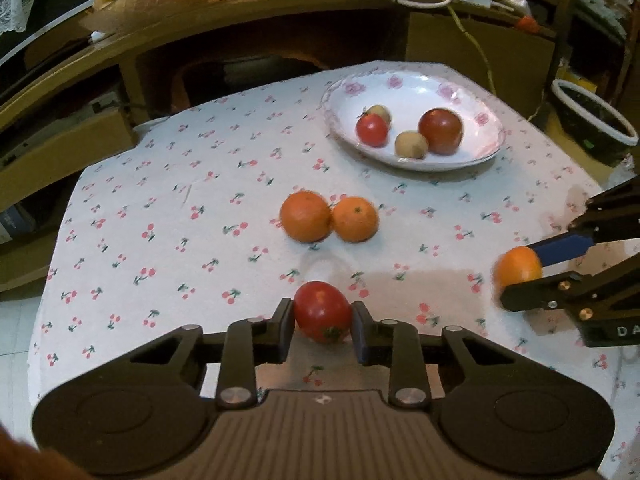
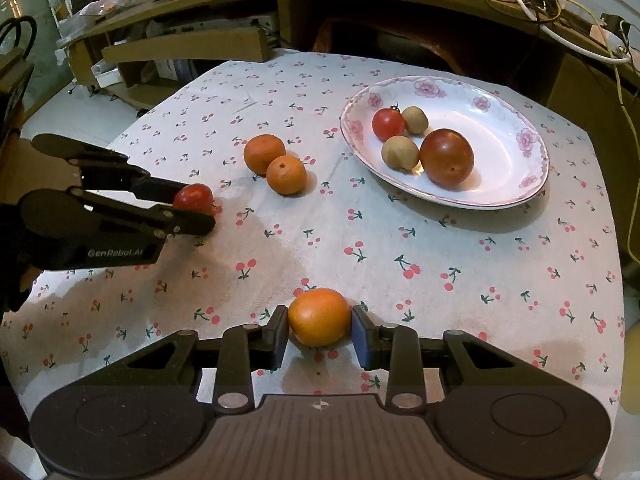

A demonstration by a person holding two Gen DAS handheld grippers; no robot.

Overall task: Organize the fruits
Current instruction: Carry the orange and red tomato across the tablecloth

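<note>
Left gripper (image 1: 323, 318) angled downward, pads clamped on a red tomato (image 1: 322, 311); right gripper (image 2: 320, 320) likewise angled down, clamped on an orange (image 2: 319, 317).

the left gripper (image 2: 196, 210) body reads "genrobot.ai"; the right gripper (image 1: 520, 276) shows only "da" at the frame's edge.

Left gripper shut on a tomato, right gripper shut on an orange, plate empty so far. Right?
Not quite: the plate isn't empty. The right wrist view shows two tomatoes and two small brownish fruits in it. The rest holds: left gripper shut on a tomato, right gripper shut on an orange.
</note>
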